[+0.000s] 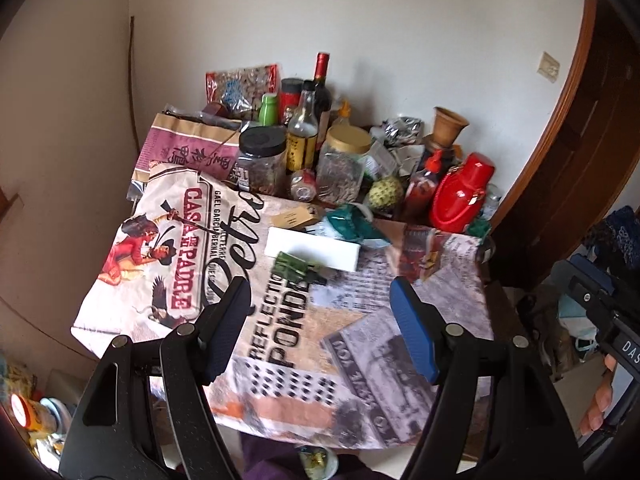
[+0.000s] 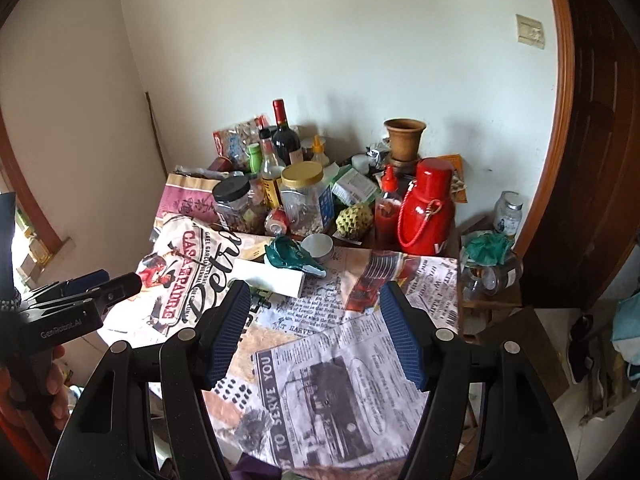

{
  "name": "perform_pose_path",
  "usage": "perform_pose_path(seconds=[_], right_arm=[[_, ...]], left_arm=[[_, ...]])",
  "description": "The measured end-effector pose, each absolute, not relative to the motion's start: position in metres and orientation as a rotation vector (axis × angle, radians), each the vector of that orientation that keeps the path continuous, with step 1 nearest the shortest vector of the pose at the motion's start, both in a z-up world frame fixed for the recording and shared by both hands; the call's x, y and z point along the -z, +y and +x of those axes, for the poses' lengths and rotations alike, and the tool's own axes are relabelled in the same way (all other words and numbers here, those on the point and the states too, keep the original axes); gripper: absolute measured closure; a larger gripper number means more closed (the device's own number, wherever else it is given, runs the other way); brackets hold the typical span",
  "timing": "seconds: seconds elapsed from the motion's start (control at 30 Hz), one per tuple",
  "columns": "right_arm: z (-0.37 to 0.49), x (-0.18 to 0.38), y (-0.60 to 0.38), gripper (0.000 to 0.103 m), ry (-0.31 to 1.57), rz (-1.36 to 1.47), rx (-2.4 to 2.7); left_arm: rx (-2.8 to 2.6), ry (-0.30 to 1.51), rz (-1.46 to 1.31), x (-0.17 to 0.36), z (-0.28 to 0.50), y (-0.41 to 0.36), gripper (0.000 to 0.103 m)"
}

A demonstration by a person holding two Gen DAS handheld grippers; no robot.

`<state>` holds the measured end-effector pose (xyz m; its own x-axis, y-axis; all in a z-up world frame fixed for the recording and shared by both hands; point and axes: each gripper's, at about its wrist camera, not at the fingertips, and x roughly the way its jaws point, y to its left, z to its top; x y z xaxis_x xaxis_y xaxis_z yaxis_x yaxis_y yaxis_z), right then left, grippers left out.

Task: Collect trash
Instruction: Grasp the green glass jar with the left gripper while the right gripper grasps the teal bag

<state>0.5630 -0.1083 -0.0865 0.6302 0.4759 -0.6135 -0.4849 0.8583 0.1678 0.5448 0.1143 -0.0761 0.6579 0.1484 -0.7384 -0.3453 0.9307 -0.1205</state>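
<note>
On the printed tablecloth (image 1: pixel 280 340) lie a white box (image 1: pixel 316 250), a small green crumpled wrapper (image 1: pixel 292 268), a teal crumpled bag (image 1: pixel 352 226) and a tan tag (image 1: pixel 296 216). The same white box (image 2: pixel 268 276) and teal bag (image 2: pixel 292 258) show in the right wrist view, with a round tin lid (image 2: pixel 318 246) beside them. My left gripper (image 1: pixel 320 320) is open and empty, above the cloth short of the green wrapper. My right gripper (image 2: pixel 314 332) is open and empty, over the cloth's newspaper print. The left gripper also shows at the left edge of the right wrist view (image 2: pixel 80 296).
Jars, bottles, a red flask (image 2: pixel 426 208), a clay pot (image 2: pixel 404 136), a green fruit (image 2: pixel 352 218) and snack bags crowd the back of the table against the wall. A low side stand with jars (image 2: pixel 492 272) sits to the right, by a wooden door frame. Clutter lies on the floor.
</note>
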Motion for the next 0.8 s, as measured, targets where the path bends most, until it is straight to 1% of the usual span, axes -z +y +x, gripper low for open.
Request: perform_pose_path(seconds=[0.23,0.27,0.3,0.37,0.57,0.8], right_arm=[[0.607,0.112,-0.049,0.039,0.786,-0.012,-0.468],[0.616,0.117,-0.037,0.037,0.809,-0.012,-0.485],[0.623,0.122,-0.031,0.03,0.819,-0.01,-0.5],[0.64,0.134,-0.014,0.023,0.839,0.003,-0.52],[0.692,0.186,0.025,0.023,0.932,-0.022,-0.525],[0.735,0.237,0.052,0.023,1.043,-0.07,-0.512]], left_arm=[[-0.222,0.876,-0.253,0.105,0.593,0.182,0.032],[-0.218,0.881,-0.262,0.11,0.6,0.193,0.032],[-0.218,0.888,-0.271,0.115,0.606,0.201,0.032],[-0.22,0.915,-0.309,0.131,0.62,0.223,0.032],[-0.213,1.017,-0.385,0.187,0.649,0.255,0.032],[-0.164,1.109,-0.427,0.24,0.678,0.256,0.032]])
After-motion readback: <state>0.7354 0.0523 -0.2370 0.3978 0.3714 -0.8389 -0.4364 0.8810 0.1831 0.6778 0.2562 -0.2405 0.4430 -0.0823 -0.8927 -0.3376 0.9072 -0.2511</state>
